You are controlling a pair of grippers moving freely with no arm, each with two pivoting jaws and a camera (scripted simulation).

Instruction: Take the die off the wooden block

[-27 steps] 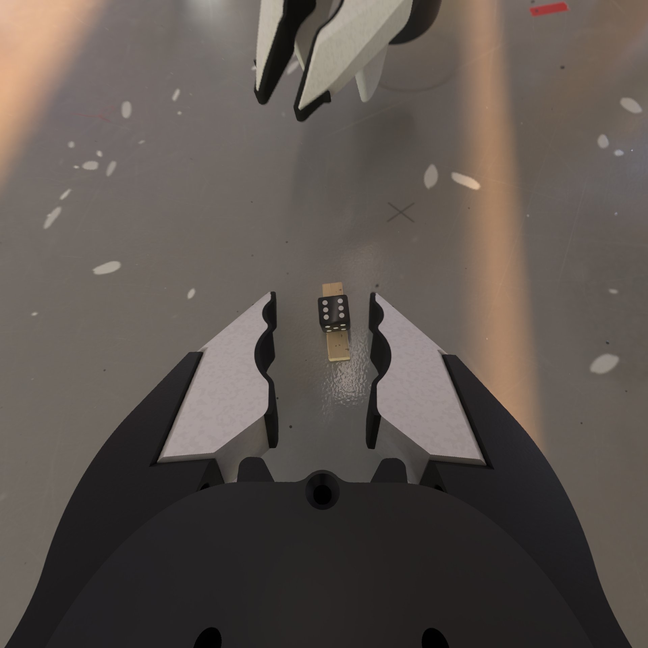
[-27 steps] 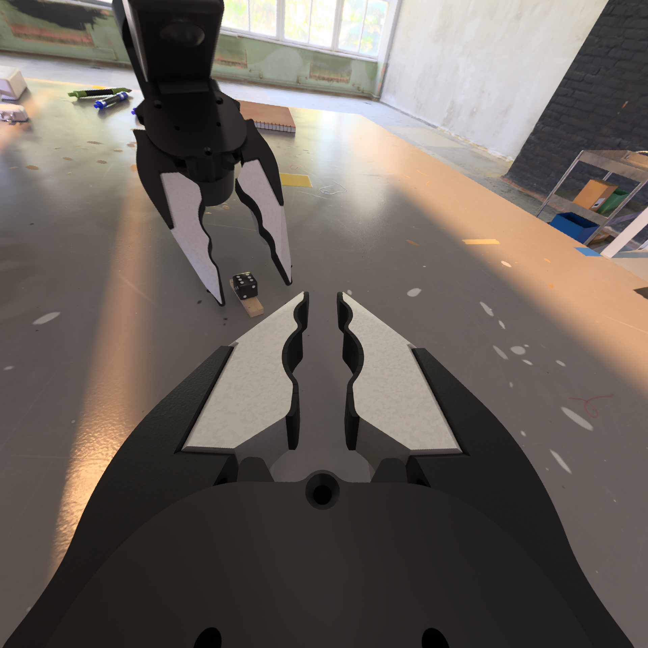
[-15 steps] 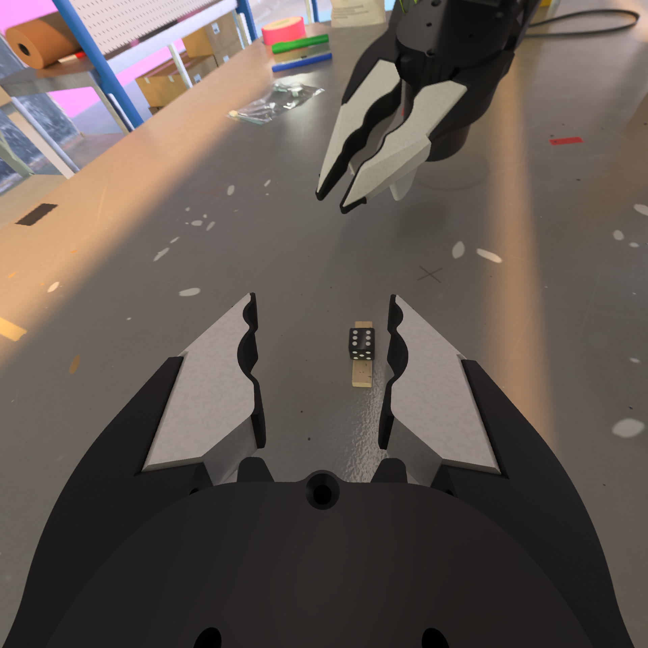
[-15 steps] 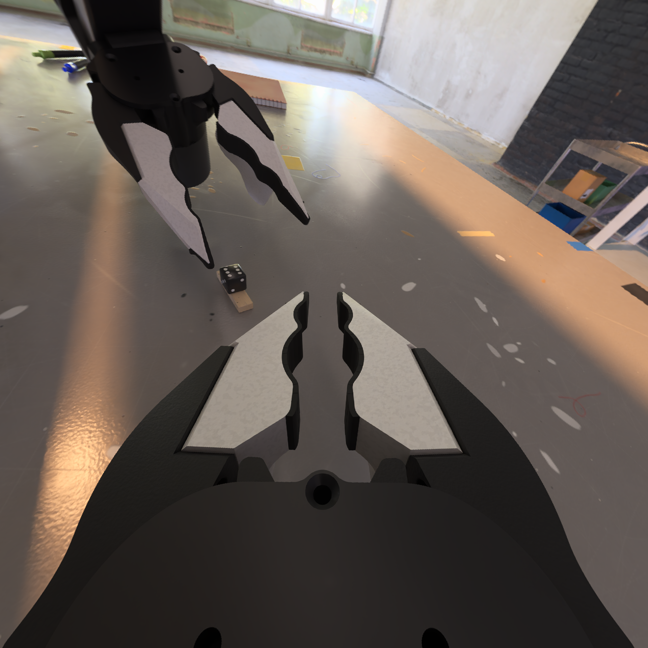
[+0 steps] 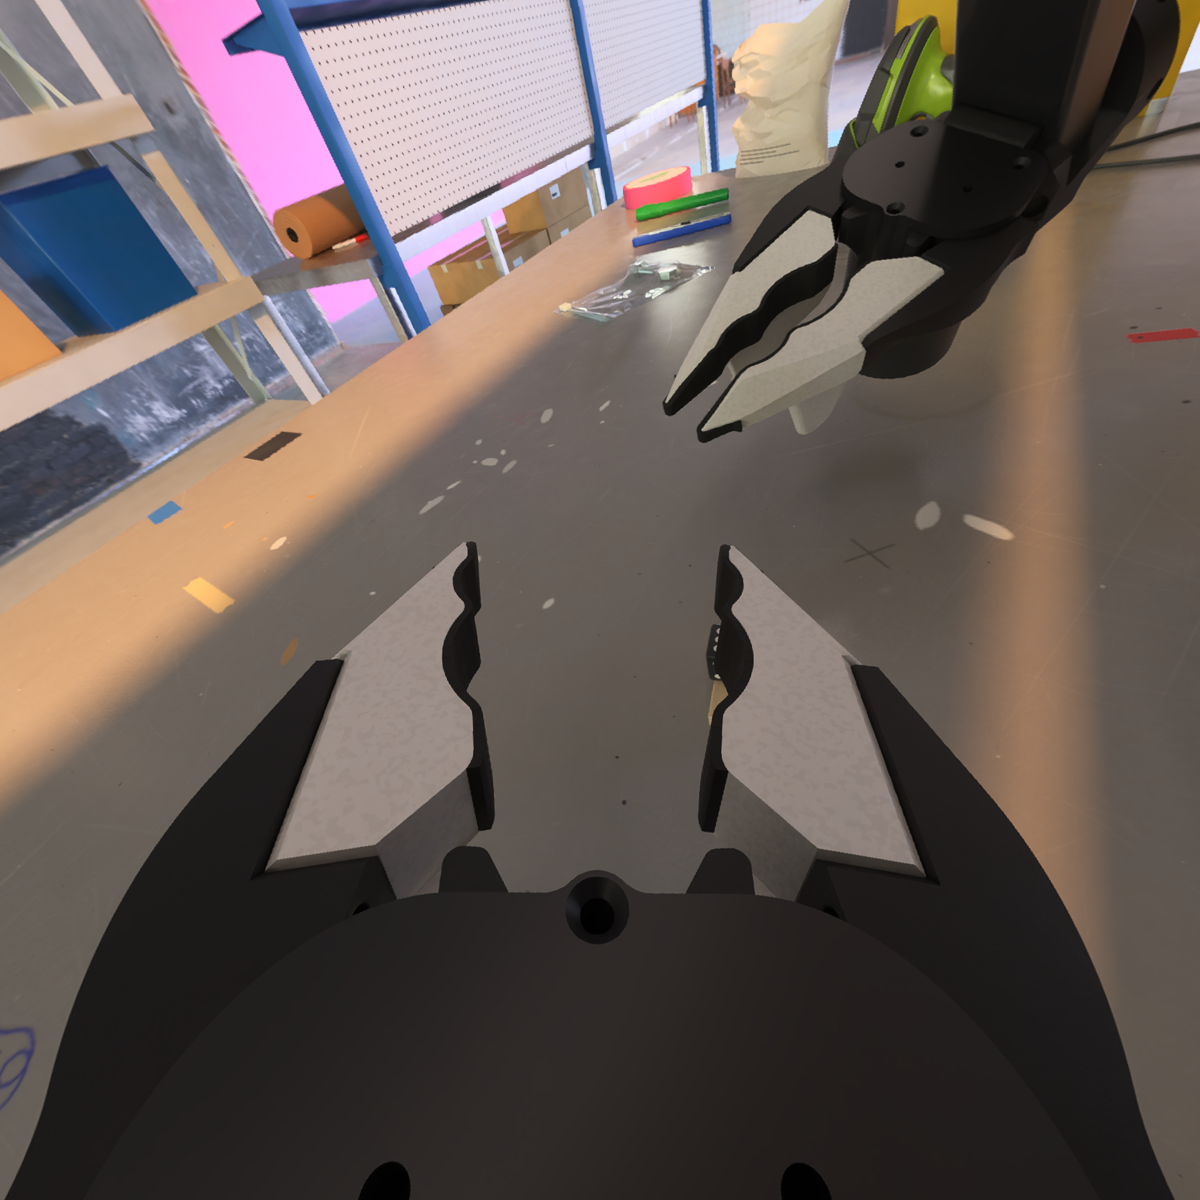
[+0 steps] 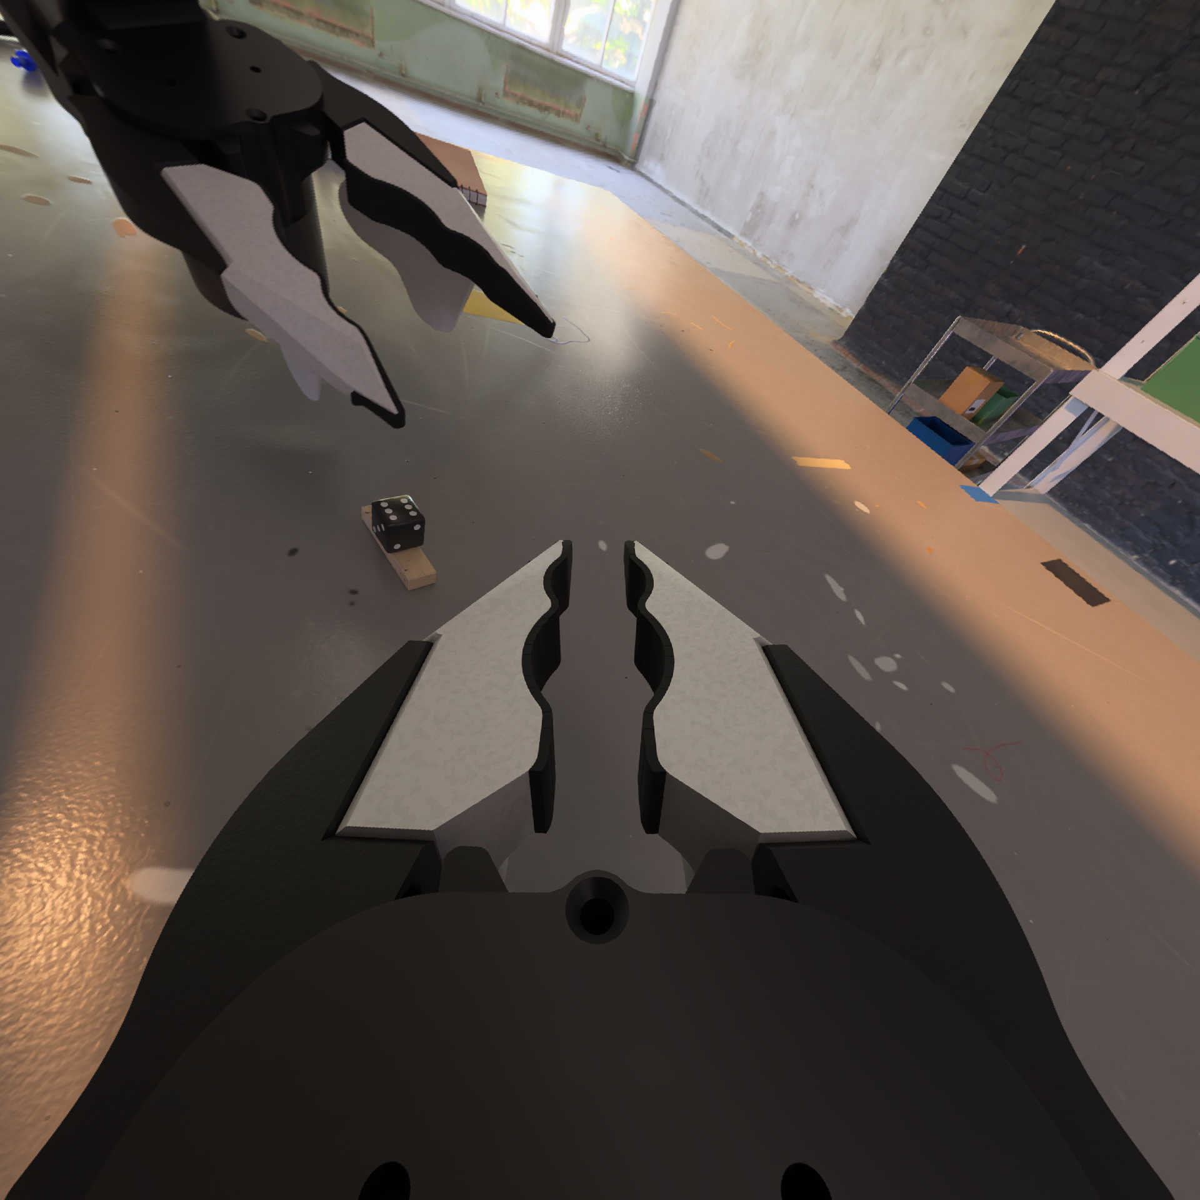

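Observation:
A black die (image 6: 397, 523) with white pips sits on one end of a small flat wooden block (image 6: 409, 565) on the grey table top. My left gripper (image 5: 597, 552) is open and empty. In its own view its right finger hides all but a sliver of the die (image 5: 714, 643) and the block (image 5: 716, 698). In the right wrist view the left gripper (image 6: 467, 371) hovers tilted, above and beyond the die, not touching it. My right gripper (image 6: 597, 545) is empty with its jaws a narrow gap apart, just right of the block. It also shows in the left wrist view (image 5: 687, 421).
A pink tape roll (image 5: 657, 185), a green marker (image 5: 682, 202), a blue pen (image 5: 682, 228) and a clear plastic bag (image 5: 633, 292) lie far back. A blue pegboard rack (image 5: 454, 110) stands beyond the table edge. A brown notebook (image 6: 464, 175) lies far off.
My left gripper has lifted and tilted away from the die and opened wider; the die has slid behind its right finger in its view. The die stays on the block. The right gripper barely moved.

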